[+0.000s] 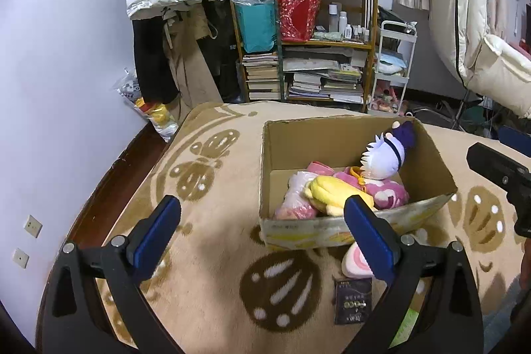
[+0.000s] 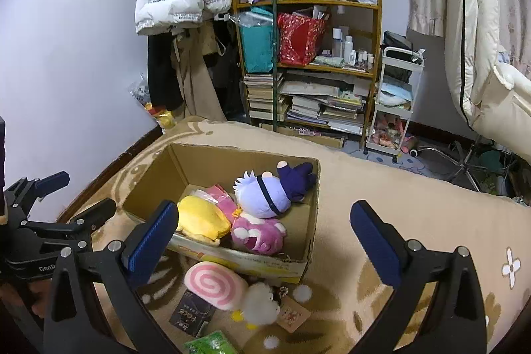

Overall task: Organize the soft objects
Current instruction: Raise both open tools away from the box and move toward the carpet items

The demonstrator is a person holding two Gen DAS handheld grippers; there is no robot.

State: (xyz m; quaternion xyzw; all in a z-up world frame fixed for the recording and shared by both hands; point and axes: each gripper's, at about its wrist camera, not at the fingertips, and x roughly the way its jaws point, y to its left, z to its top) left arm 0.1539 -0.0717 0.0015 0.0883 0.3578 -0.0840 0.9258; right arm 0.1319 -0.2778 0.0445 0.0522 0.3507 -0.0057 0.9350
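Note:
An open cardboard box [image 1: 428,161] [image 2: 205,158] stands on a beige patterned blanket. Inside lie a lilac plush doll [image 1: 386,156] [image 2: 262,196], a yellow plush [image 1: 327,189] [image 2: 202,218] and a pink plush [image 1: 388,194] [image 2: 257,233]. A pink swirl-roll plush [image 2: 212,284] [image 1: 353,264] and a white fluffy plush [image 2: 262,307] lie on the blanket in front of the box. My left gripper [image 1: 265,231] is open and empty, left of the box front. My right gripper [image 2: 265,241] is open and empty, above the box's near edge.
A dark packet [image 2: 192,312] [image 1: 351,301], a green packet [image 2: 212,344] and a small card [image 2: 293,314] lie by the loose plush toys. A wooden shelf [image 2: 308,55] of books and bags, a white cart [image 2: 395,102] and hanging coats stand behind the blanket.

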